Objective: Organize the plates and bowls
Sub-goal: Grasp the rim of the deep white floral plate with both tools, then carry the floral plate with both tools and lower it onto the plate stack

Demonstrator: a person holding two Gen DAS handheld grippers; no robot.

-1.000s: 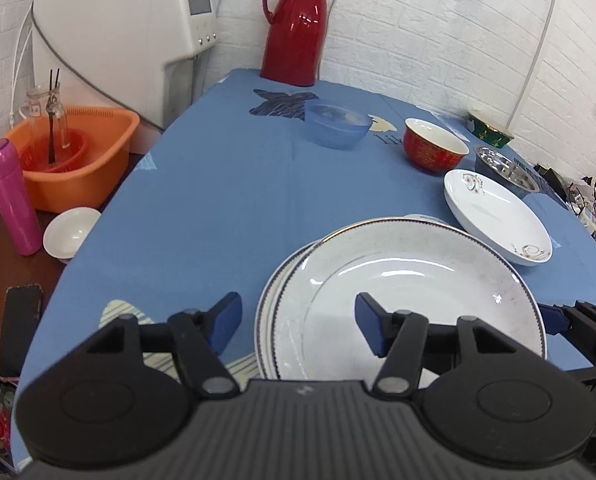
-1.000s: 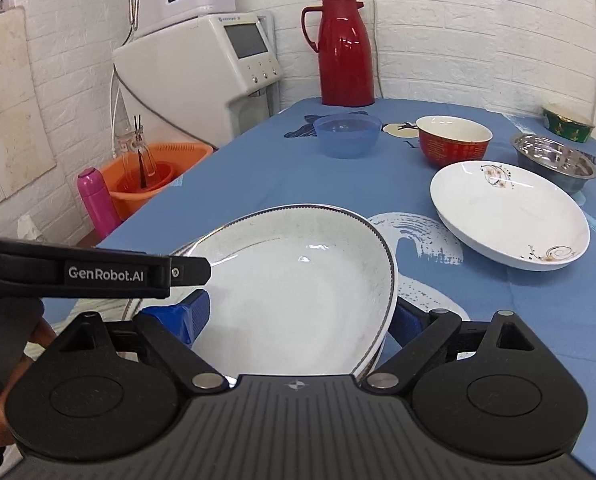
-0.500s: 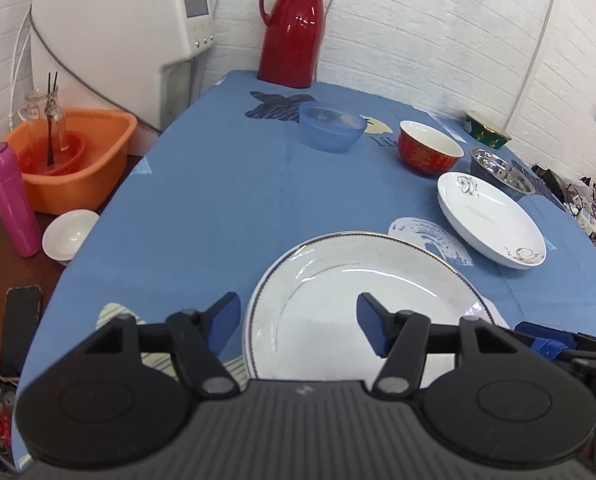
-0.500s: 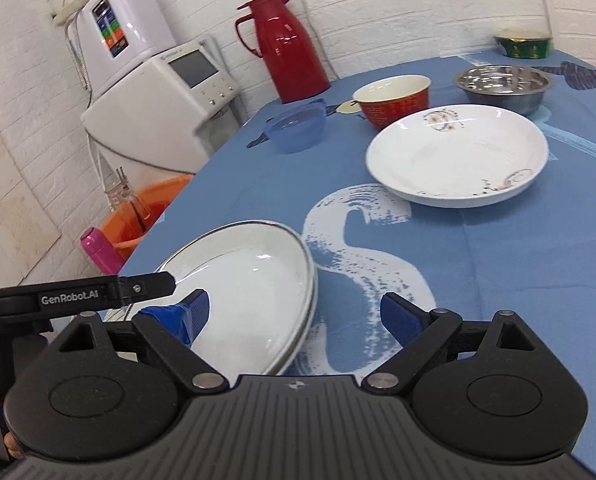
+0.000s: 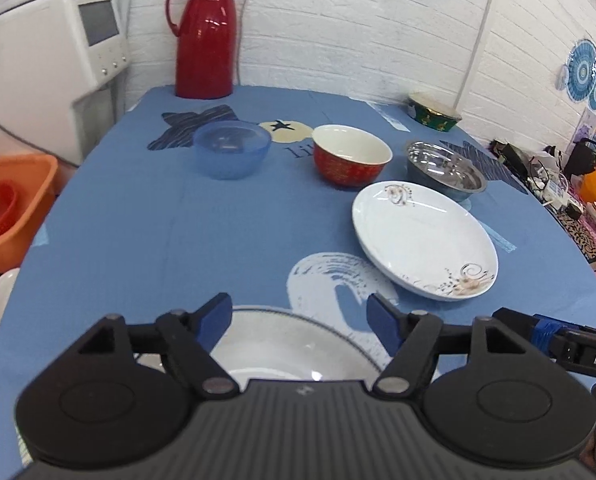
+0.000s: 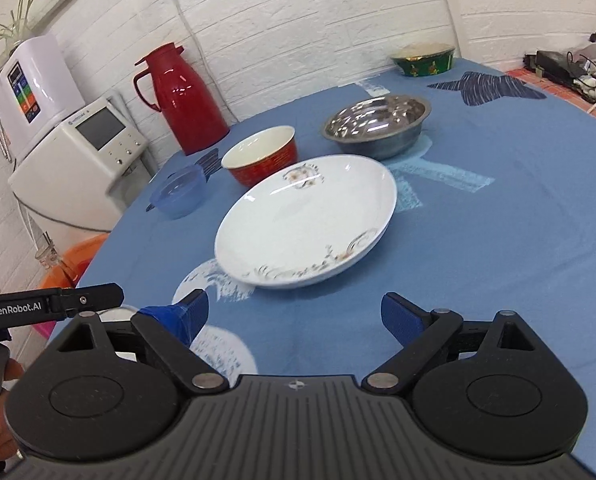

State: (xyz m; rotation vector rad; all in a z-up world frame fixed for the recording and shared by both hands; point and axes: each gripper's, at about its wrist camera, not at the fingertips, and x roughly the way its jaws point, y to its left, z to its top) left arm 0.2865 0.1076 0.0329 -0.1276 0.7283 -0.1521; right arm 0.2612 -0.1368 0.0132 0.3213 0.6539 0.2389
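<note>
Now the right gripper [image 6: 294, 312] faces the patterned plate [image 6: 306, 220], where half a second ago it sat at the edge of the rimmed plates [image 5: 294, 344]. Its fingers are spread wide and hold nothing. The left gripper [image 5: 299, 318] has pulled back and risen: the rimmed plates, which filled its view a second ago, now show only as a far edge under its fingers, which are also wide and empty. Judged from this, the stacking of the rimmed plates at the near edge of the table [image 5: 138, 220] is finished, and the patterned plate is the likely next item for that stack. It lies flat and alone, apart from the stack, with its near rim facing the right gripper.

The table is large, covered with a blue cloth carrying white and dark printed shapes. Behind it stand white brick walls. To the left stands a white appliance [image 5: 50, 52] with a screen, and below it an orange basin [image 5: 14, 208]. To the right, a side surface holds cluttered small items that are too small to identify.

On the table, in descending size:
- red flask [image 5: 206, 32], upright at the far edge
- steel bowl [image 6: 378, 124], just behind the patterned plate
- red bowl [image 5: 352, 158], left of the steel bowl
- blue bowl [image 5: 231, 148], left of the red bowl
- green bowl [image 5: 434, 114], at the far right edge

All four bowls stand apart from one another, none nested
</note>
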